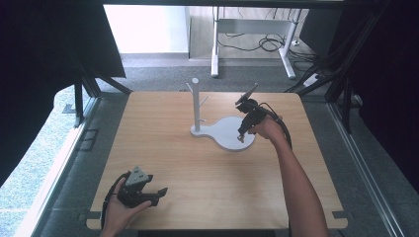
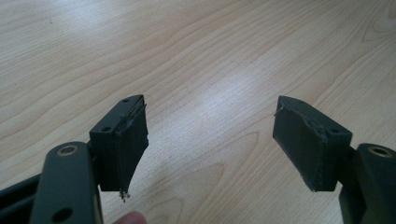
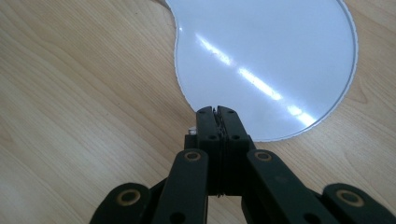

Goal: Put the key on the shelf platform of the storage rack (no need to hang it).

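The flat white plastic base plate (image 1: 232, 132) of the peg stand lies on the far half of the light wood-grain table (image 1: 207, 173), directly beneath the tips of the right gripper (image 1: 241, 137). The white upright post with short side pegs (image 1: 195, 103) rises from the narrow end of that plate, to the left of the tips. In the right gripper view the right gripper (image 3: 218, 111) has its jaws pressed together with nothing visible between them, the tips over the near rim of the plate (image 3: 261, 56).

Judgement: the step in hand is work at the plate edge. To do it well, the closed tips should stay low and square to the rim, and any push should run along the table, not down, so the stand does not tip.

The right forearm reaches forward, wrist bent, gripper pointing steeply down. The left gripper (image 1: 159, 191) rests well behind, near the front edge, jaws wide apart over bare wood (image 2: 210, 93), holding nothing.
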### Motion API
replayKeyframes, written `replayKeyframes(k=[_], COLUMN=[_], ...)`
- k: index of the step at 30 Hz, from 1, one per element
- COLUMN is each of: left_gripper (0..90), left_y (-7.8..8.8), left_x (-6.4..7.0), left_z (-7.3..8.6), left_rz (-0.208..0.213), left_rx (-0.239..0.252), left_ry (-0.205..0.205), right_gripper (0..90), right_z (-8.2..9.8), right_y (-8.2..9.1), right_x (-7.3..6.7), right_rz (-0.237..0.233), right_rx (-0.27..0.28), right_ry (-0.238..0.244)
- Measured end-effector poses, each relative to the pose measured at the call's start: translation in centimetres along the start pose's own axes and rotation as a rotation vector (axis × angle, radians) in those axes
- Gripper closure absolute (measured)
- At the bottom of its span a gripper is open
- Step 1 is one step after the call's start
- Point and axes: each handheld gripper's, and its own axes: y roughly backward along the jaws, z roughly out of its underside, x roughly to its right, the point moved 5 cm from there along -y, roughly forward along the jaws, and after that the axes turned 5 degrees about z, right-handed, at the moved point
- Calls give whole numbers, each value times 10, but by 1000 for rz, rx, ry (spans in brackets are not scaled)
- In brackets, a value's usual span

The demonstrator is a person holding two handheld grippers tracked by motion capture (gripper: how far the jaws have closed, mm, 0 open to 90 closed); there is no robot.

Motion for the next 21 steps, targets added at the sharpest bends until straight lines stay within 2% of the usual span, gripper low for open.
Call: replayKeyframes(k=[10,21], left_gripper=[267,267], left_y=[1,1], left_x=[-2,-3], left_z=[0,1], left_rz=[0,-1], left_rx=[-6,-2], left_ry=[-10,0], right_gripper=[899,899], right_z=[-9,-23], right_y=[-3,-13], right_x=[3,5], right_rz=[2,5], right_rx=[-6,-8], right_ry=[-8,-21])
